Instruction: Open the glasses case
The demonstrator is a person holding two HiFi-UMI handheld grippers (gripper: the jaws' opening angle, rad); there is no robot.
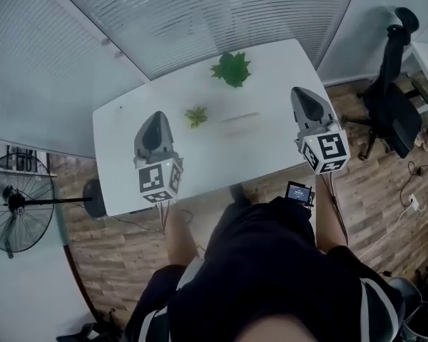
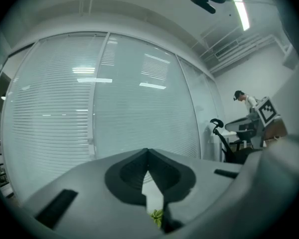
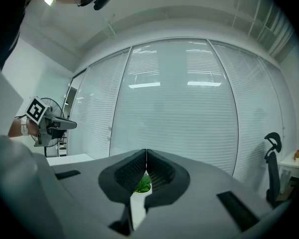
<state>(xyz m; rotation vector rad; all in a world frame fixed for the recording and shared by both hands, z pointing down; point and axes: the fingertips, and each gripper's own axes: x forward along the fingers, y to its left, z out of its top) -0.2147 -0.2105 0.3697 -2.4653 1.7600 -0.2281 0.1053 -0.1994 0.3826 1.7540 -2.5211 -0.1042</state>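
Observation:
A white table (image 1: pixel 128 141) carries a pale, elongated shape (image 1: pixel 240 118) near its middle, too faint to tell for sure as the glasses case. My left gripper (image 1: pixel 157 115) hovers over the table's front left part, its jaws closed together with nothing in them (image 2: pixel 148 153). My right gripper (image 1: pixel 300 90) hangs over the table's right edge, likewise shut and empty (image 3: pixel 146 152). Both point level toward the glass wall. The pale shape lies between the two grippers, apart from both.
A large green plant (image 1: pixel 232 68) stands at the table's far side and a small one (image 1: pixel 196 115) left of the pale shape. A floor fan (image 1: pixel 14 201) is at the left, an office chair (image 1: pixel 392 98) at the right. Blinds cover the glass wall (image 1: pixel 200 13) behind.

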